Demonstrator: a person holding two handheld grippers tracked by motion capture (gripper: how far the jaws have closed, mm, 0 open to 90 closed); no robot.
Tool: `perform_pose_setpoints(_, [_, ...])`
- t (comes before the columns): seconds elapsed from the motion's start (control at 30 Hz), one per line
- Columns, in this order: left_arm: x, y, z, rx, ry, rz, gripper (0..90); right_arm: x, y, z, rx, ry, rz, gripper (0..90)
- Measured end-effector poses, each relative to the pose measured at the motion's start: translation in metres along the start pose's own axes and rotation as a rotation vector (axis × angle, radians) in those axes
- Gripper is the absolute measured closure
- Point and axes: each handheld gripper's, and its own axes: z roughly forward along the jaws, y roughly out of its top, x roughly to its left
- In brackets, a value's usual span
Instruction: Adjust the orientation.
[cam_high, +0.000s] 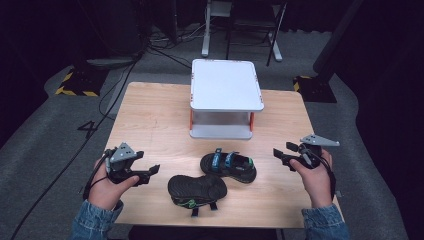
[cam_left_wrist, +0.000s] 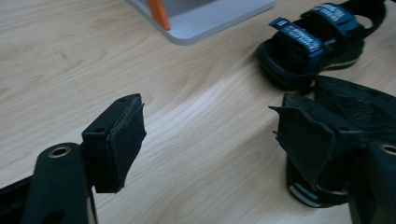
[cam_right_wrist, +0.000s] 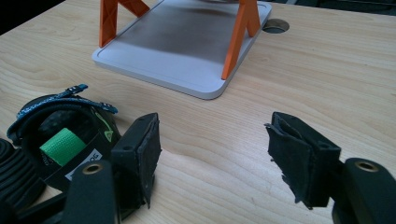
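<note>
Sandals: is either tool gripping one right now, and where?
No. Left tool and right tool are both open, with only bare table between the jaws. Upright sandal and flipped sandal lie untouched.

We look down and forward from a fixed high camera over the near edge of the table (cam_high: 150, 115), taking in its whole top and the floor beyond. Our left gripper (cam_left_wrist: 208, 140) camera sits low and close to the wood, looking along its jaws toward the upright sandal (cam_left_wrist: 317, 42) and a corner of the white stand (cam_left_wrist: 205, 18). Our right gripper (cam_right_wrist: 212, 158) camera, equally low and close, faces the same stand (cam_right_wrist: 182, 51) with that sandal (cam_right_wrist: 60, 135) at its left edge. All three views share the stand (cam_high: 226, 97), the sandal (cam_high: 229, 166) and the table between them.
</note>
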Motion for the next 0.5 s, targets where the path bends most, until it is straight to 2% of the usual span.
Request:
perform_pose_setpoints(0.13, [-0.01, 0.002, 0.006, 0.01, -0.032, 0.02, 23.8, 0.001, 0.0, 0.0, -0.001, 0.003, -0.006, 34.8])
perform_pose_setpoints(0.33, [-0.033, 0.005, 0.02, 0.015, -0.152, 0.046, 19.8, 0.002, -0.001, 0.001, 0.006, 0.004, -0.006, 34.5])
perform_pose_setpoints(0.4, [-0.039, 0.004, 0.026, 0.024, -0.182, 0.069, 18.7, 0.002, -0.001, 0.002, 0.008, 0.009, -0.007, 34.3])
perform_pose_setpoints(0.5, [-0.045, 0.0, 0.036, 0.029, -0.266, 0.072, 16.3, 0.003, -0.001, 0.003, 0.008, 0.012, -0.007, 34.3])
